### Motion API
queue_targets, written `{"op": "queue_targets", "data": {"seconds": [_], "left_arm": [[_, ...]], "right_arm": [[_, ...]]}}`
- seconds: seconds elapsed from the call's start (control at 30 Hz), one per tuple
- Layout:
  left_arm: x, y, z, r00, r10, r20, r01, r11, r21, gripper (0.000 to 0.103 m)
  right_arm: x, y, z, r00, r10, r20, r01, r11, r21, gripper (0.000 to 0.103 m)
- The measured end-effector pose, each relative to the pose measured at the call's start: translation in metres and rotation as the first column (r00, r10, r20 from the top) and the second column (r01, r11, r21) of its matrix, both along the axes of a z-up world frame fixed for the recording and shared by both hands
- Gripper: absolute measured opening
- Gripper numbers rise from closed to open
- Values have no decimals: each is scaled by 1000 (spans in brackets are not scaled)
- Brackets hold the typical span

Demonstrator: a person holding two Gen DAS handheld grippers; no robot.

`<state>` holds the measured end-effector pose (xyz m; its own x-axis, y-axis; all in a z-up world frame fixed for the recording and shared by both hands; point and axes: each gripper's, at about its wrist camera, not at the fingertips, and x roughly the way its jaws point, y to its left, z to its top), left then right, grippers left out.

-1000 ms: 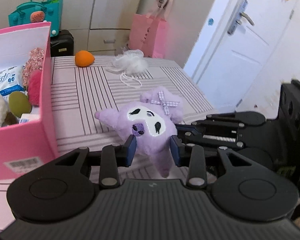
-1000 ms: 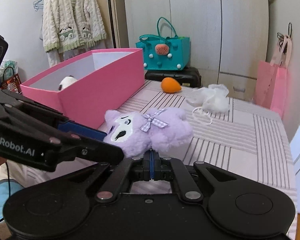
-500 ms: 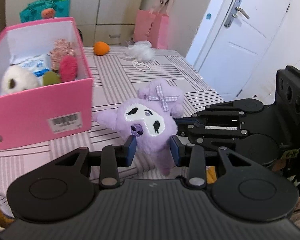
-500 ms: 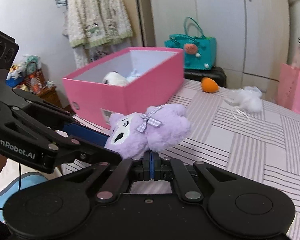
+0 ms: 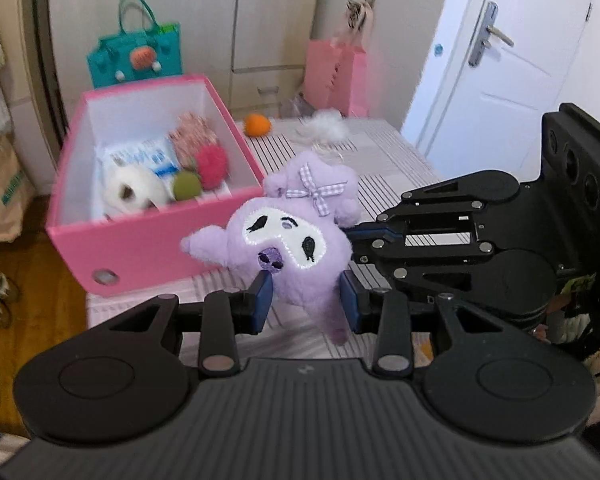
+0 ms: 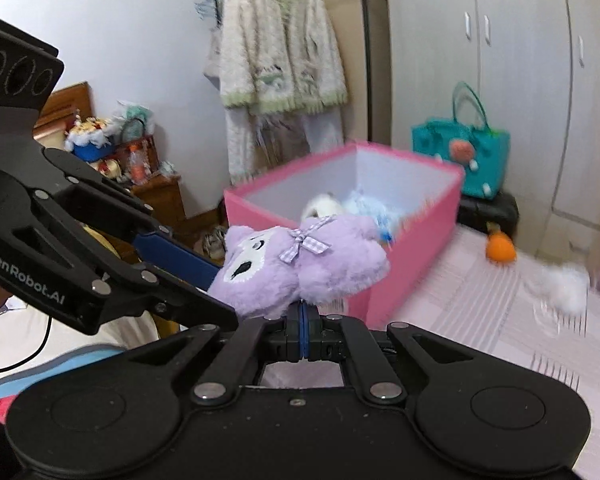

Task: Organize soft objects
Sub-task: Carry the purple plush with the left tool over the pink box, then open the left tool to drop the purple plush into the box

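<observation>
Plush (image 5: 288, 240) held in the air between both tools, near side of the pink box (image 5: 148, 248), clear of the striped table (image 5: 384, 160).

Left gripper (image 5: 306, 300): clamped on the plush's head, blue pads (image 5: 265, 294) pressed into the fur either side below the face. Right gripper (image 6: 303, 330): jaws fully together, pinching a thin fold on the plush's underside; in the left view it comes in from the right.

Handling, judged: light, stuffed, very soft. Fur dents under the pads with no sign of strain. Not fragile, not slippery. The head is the bulkiest part and the firmest hold. The pinch of fabric on the right looks likelier to slip. The bow (image 6: 304, 244) is a poor place to grip.

Box already holds a white plush (image 5: 130, 192), a red pompom (image 5: 210, 162) and a green ball (image 5: 186, 186). Free space is at its near right. An orange toy (image 5: 257, 125) and white fluff (image 5: 326, 130) lie at the far end of the table.
</observation>
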<state>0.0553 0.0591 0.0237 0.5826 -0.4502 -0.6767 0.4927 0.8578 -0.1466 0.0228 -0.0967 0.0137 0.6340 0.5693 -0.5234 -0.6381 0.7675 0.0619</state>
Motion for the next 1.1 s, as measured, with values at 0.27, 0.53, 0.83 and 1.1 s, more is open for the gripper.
{"op": "queue_targets", "data": {"seconds": [0.27,0.53,0.83,1.1], "left_arm": [[30,9,33,993,18,117,-21,999,26,36],[91,21,34,990,71,118,-72,997,9,36],[160,37,15,982,151,115,-153,988,3,36],[202,43,-5,980,172,103,-175,984,23,34]], "right_arm": [[49,15,40,998,32,62,-33,999,13,6],[119,25,44,997,67,32,-67,998,2,6],[199,44,25,991,109,-77,-111,994,-20,6],[247,62,-4,976,138,-170,-155,984,-88,6]]}}
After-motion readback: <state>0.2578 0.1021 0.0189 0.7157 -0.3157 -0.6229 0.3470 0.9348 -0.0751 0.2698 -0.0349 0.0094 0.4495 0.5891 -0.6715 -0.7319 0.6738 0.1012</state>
